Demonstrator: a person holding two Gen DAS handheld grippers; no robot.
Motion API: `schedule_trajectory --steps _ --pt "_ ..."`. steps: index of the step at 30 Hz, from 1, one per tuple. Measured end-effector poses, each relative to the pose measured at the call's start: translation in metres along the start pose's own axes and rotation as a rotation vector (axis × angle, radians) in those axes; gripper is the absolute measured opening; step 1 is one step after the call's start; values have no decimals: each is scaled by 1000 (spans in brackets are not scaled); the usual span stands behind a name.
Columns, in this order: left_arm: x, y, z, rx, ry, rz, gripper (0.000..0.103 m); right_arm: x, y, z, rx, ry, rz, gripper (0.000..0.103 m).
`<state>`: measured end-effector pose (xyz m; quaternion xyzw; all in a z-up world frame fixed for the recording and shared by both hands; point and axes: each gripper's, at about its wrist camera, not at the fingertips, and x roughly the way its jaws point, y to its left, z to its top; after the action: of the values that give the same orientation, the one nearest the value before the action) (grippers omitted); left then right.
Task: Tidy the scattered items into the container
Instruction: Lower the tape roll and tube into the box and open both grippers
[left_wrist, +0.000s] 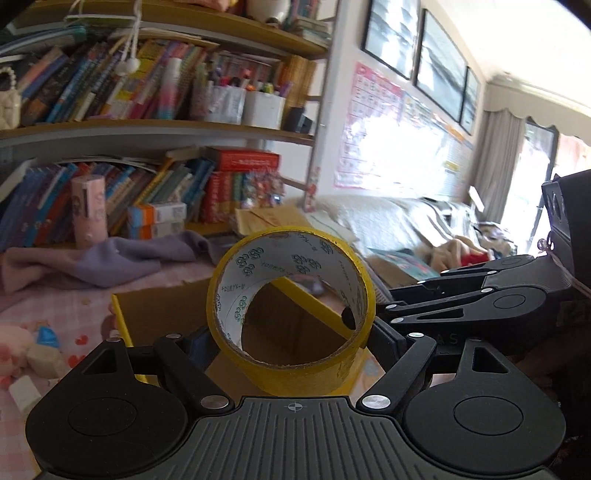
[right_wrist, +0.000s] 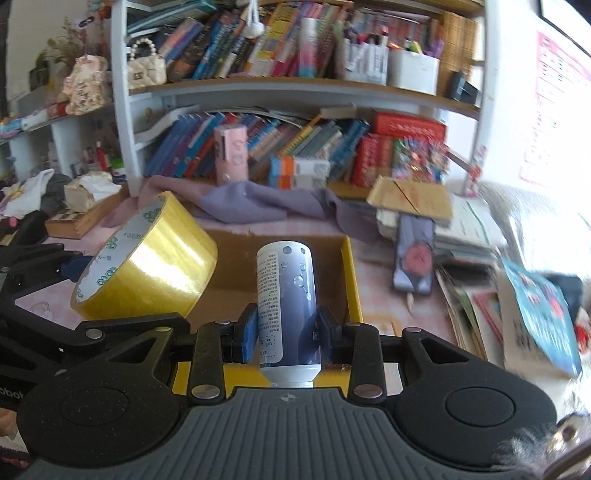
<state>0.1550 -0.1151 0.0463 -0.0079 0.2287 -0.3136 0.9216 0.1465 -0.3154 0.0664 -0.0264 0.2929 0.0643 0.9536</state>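
bookshelf (right_wrist: 295, 88): packed, books leaning | purple cloth (right_wrist: 258, 203): crumpled before it | phone (right_wrist: 415, 258): flat

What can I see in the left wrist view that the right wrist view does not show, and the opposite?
Only the left wrist view: the sofa and framed pictures on the wall. Only the right wrist view: the bottle held in the right gripper, and a phone on the table. Both: the yellow tape roll in the left gripper, and the cardboard box.

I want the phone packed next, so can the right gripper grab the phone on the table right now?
Probably not yet. The right gripper is already shut on a bottle, so it has no free jaws. The phone itself lies uncovered beside the box.
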Motion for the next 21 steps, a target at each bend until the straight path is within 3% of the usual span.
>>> schedule_trajectory --steps 6,9,15,21 --pt "32 13 12 -34 35 119 84 35 -17 23 -46 -9 66 31" --pt "52 15 13 -32 86 176 84 66 -27 28 -34 53 117 31" --pt "89 22 3 -46 220 218 84 121 -32 14 -81 197 154 31" --pt "123 25 -10 5 369 261 84 161 -27 4 -187 258 151 31"
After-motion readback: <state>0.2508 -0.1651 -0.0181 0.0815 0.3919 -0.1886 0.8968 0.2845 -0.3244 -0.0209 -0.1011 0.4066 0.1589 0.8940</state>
